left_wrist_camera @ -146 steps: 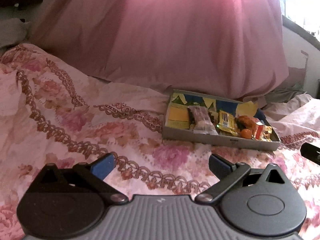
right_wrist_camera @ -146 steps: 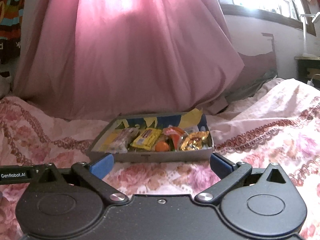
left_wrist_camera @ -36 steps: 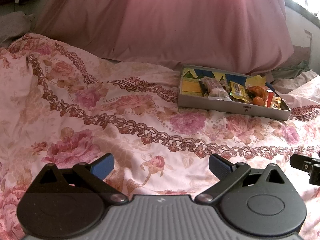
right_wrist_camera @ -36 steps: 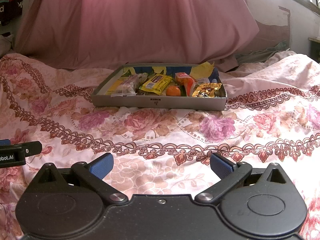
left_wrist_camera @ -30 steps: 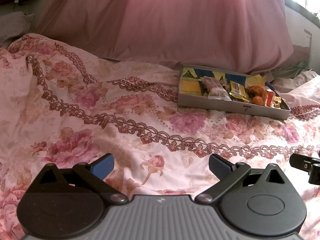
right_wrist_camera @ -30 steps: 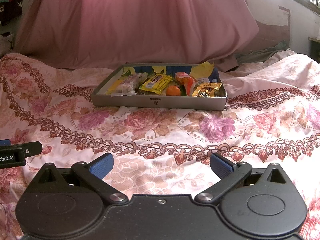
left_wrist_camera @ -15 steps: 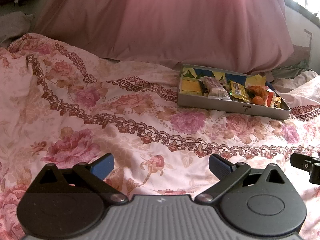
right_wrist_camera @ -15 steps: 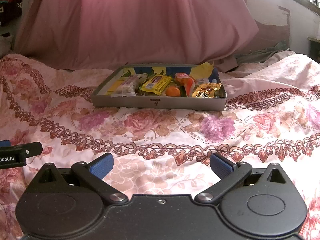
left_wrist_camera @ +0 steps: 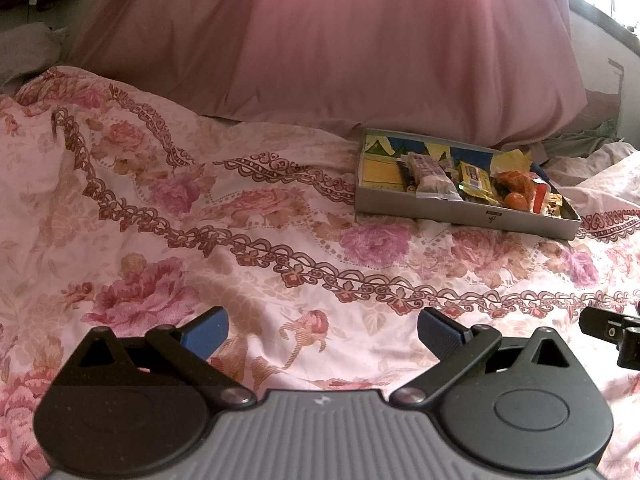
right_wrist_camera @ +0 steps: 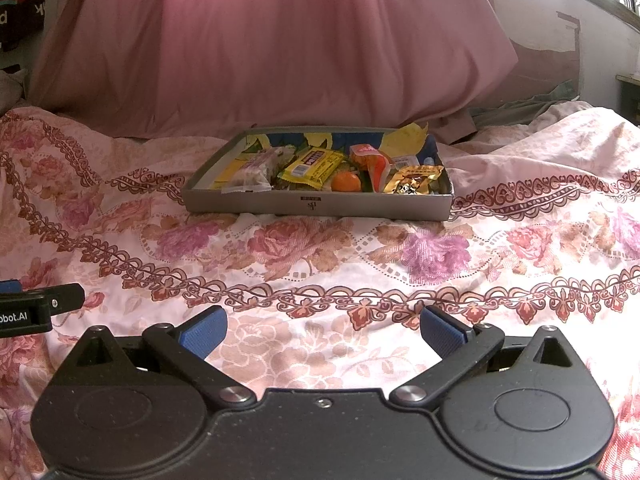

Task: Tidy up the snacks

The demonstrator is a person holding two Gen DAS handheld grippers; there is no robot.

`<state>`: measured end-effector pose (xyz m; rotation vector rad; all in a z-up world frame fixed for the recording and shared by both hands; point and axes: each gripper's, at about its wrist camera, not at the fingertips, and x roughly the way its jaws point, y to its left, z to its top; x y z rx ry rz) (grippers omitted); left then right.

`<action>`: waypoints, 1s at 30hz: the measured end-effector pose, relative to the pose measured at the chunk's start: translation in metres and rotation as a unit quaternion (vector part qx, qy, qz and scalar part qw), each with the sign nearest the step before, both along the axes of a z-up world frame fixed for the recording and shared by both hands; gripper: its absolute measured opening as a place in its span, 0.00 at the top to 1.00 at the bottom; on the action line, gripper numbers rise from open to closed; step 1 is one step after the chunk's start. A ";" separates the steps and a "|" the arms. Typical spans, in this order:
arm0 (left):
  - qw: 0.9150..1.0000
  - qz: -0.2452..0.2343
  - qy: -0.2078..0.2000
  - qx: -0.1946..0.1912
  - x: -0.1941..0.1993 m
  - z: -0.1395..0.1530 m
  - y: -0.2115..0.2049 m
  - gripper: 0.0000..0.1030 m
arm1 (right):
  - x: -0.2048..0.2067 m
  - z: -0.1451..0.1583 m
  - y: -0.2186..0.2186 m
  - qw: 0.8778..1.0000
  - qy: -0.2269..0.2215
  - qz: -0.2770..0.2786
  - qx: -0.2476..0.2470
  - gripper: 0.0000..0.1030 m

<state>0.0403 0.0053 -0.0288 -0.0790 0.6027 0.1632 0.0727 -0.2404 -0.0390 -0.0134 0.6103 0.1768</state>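
Observation:
A shallow grey box [right_wrist_camera: 316,204] sits on the floral bedspread, straight ahead in the right wrist view and at the right [left_wrist_camera: 480,214] in the left wrist view. It holds several snacks: a pale wrapped bar [right_wrist_camera: 256,168], a yellow bar [right_wrist_camera: 314,168], a small orange fruit [right_wrist_camera: 346,182], an orange packet [right_wrist_camera: 370,160] and a gold packet [right_wrist_camera: 414,180]. My right gripper [right_wrist_camera: 322,330] is open and empty, well short of the box. My left gripper [left_wrist_camera: 322,330] is open and empty, farther to the left.
A pink floral bedspread [left_wrist_camera: 240,220] covers the bed. A large pink cloth [right_wrist_camera: 280,40] hangs behind the box. The right gripper's edge [left_wrist_camera: 612,334] shows at the left view's right side. The left gripper's edge [right_wrist_camera: 36,308] shows at the right view's left side.
Since 4.9 s ago both grippers have drawn back from the box, which looks smaller and farther. Over the last second nothing has visibly moved.

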 end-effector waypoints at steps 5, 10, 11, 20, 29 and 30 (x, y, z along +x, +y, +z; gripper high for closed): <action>1.000 0.000 0.001 0.000 0.000 0.000 -0.001 0.00 | 0.000 0.000 0.000 1.000 0.001 0.000 -0.001 0.01; 1.000 0.000 0.001 0.000 0.001 0.000 -0.001 0.00 | 0.000 0.000 0.000 1.000 0.001 0.000 -0.001 0.01; 1.000 0.000 0.001 0.000 0.001 0.000 -0.001 0.00 | 0.000 -0.001 0.000 1.000 0.001 0.000 -0.001 0.01; 1.000 0.000 0.002 -0.001 0.001 0.000 -0.001 0.00 | 0.000 -0.001 0.000 1.000 0.001 0.000 -0.001 0.01; 1.000 0.010 0.009 0.001 0.002 -0.001 -0.001 0.00 | 0.001 0.000 0.000 1.000 0.002 0.000 -0.001 0.01; 1.000 0.015 0.012 0.001 0.003 -0.001 -0.001 0.00 | 0.001 0.000 0.001 1.000 0.002 0.000 -0.001 0.01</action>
